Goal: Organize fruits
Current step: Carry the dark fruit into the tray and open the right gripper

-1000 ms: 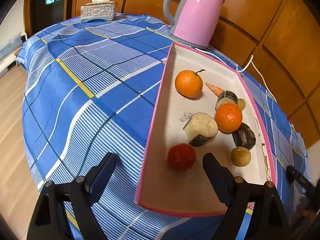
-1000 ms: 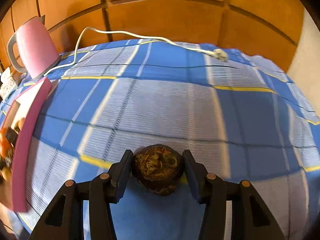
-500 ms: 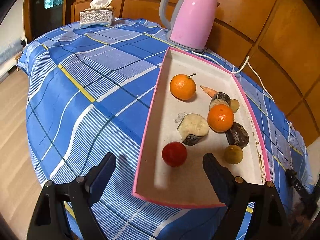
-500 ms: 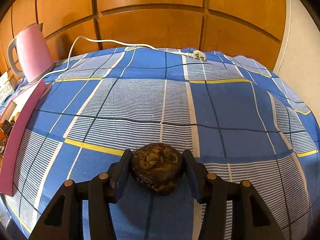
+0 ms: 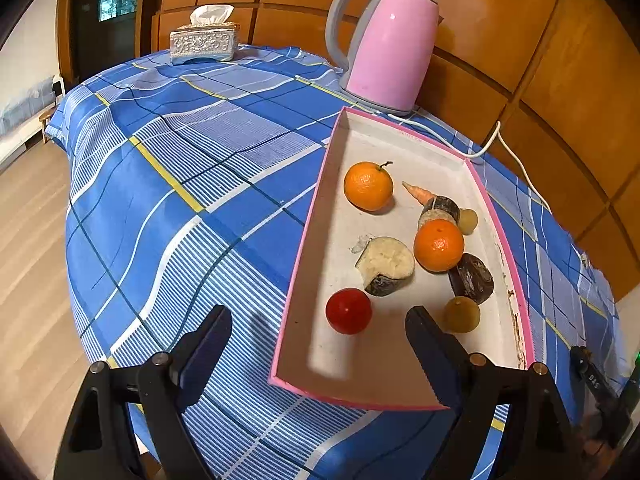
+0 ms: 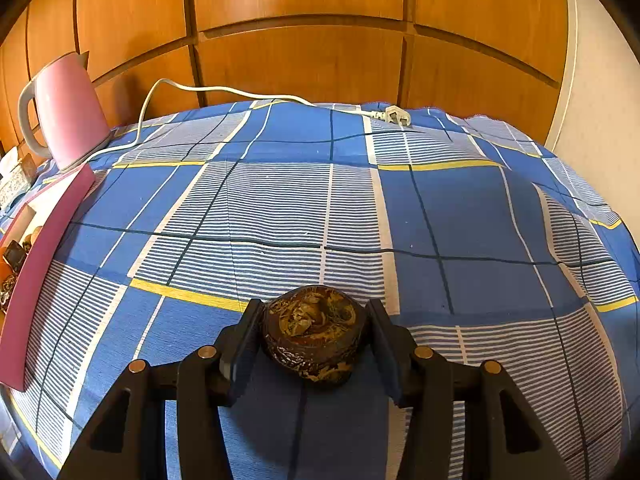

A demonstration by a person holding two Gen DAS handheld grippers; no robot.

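The bench (image 5: 168, 184) wears a blue plaid cloth. A pink kettle (image 5: 386, 44) stands just behind the pink tray (image 5: 304, 264). In the tray lie two oranges (image 5: 368, 186), a cut pale chunk (image 5: 386, 264) and a red fruit (image 5: 348, 311) near its front. The left hand-held gripper (image 5: 318, 340) hangs spread wide over the tray's front corner, empty. Well right of the tray, the right hand-held gripper (image 6: 314, 330) is clamped on a dark brown fruit (image 6: 314, 330) above the cloth.
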